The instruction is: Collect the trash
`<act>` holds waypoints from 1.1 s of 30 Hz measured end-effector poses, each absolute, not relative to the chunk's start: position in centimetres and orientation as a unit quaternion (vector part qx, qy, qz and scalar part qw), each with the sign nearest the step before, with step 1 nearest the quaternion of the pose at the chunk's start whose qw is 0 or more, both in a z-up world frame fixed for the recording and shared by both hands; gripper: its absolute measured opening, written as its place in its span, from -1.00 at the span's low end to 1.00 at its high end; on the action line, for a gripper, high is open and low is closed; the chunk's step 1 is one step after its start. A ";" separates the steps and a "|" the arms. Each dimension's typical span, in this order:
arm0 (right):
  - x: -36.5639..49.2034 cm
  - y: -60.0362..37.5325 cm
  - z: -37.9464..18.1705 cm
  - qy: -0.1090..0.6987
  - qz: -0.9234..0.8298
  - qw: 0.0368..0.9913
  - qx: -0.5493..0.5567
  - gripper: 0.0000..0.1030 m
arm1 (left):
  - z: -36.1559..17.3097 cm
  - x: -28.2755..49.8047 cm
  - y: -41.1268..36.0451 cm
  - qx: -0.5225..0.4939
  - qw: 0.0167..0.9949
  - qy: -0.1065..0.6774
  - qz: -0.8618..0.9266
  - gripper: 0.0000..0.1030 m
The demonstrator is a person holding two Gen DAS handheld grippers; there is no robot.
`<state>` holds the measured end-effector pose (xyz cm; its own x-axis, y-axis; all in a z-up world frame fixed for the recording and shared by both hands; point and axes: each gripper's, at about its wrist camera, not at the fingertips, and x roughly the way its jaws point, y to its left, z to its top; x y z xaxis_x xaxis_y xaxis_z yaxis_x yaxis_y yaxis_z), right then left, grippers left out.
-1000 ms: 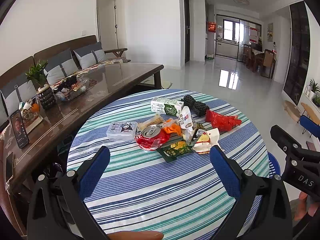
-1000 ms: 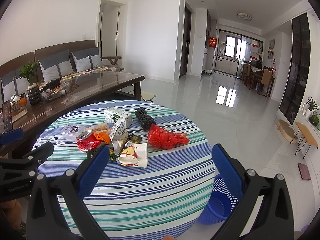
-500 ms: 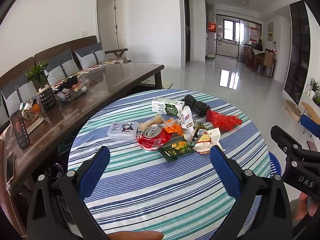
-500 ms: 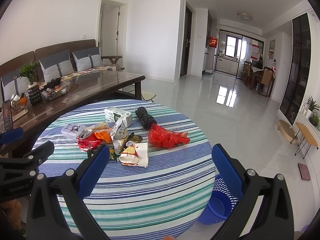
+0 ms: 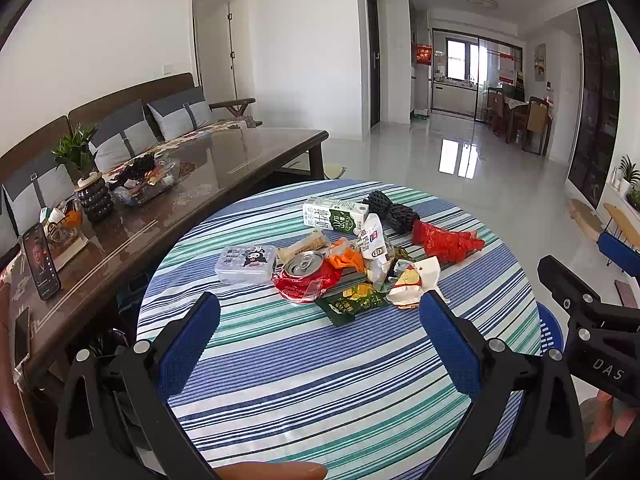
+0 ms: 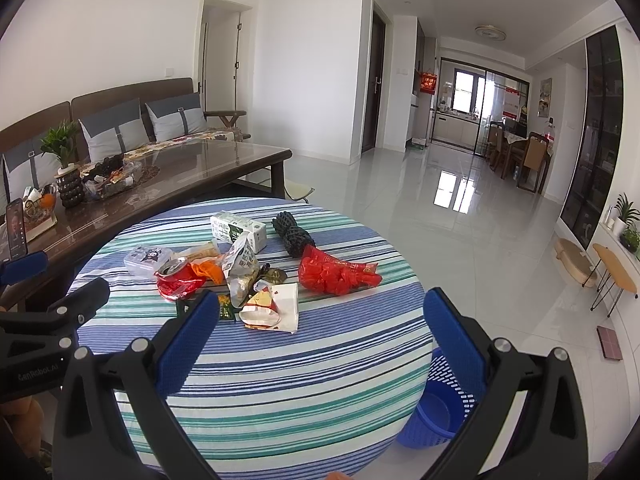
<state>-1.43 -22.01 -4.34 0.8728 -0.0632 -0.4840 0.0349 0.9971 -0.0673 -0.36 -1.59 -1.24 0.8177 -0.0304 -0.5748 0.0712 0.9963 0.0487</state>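
Observation:
A heap of trash lies mid-table on the striped cloth [image 5: 320,376]: a crushed red can [image 5: 305,276] [image 6: 176,276], a green-white milk carton [image 5: 334,215] [image 6: 239,230], a red crumpled bag [image 5: 446,242] [image 6: 336,274], black netting [image 5: 390,210] [image 6: 291,233], a white wrapper [image 5: 414,282] [image 6: 276,306], a small lidded box [image 5: 246,263] [image 6: 147,258], a dark green sachet [image 5: 352,304]. My left gripper [image 5: 320,320] hangs open, short of the heap. My right gripper [image 6: 320,324] is open too, near the white wrapper. A blue basket [image 6: 436,412] [image 5: 550,330] stands on the floor, right of the table.
A long dark glass-topped table [image 5: 192,184] with a plant, a tray and a phone [image 5: 40,262] runs along the left, a sofa [image 6: 120,120] behind it. Glossy floor [image 6: 460,216] stretches right and back. Small stools [image 6: 616,272] stand at far right.
Both grippers have edged slightly forward toward the trash heap; both stay open. Nothing on the table has moved.

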 end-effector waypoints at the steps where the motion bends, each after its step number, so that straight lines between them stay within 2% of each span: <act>1: -1.4 -22.0 -4.3 0.251 -0.026 0.967 -0.028 0.91 | -1.3 -0.4 -1.6 0.034 0.953 0.301 -0.027 0.92; 33: -1.4 -22.1 -4.4 0.252 -0.025 0.967 -0.028 0.91 | -2.0 -0.3 -0.9 0.032 0.952 0.305 -0.022 0.92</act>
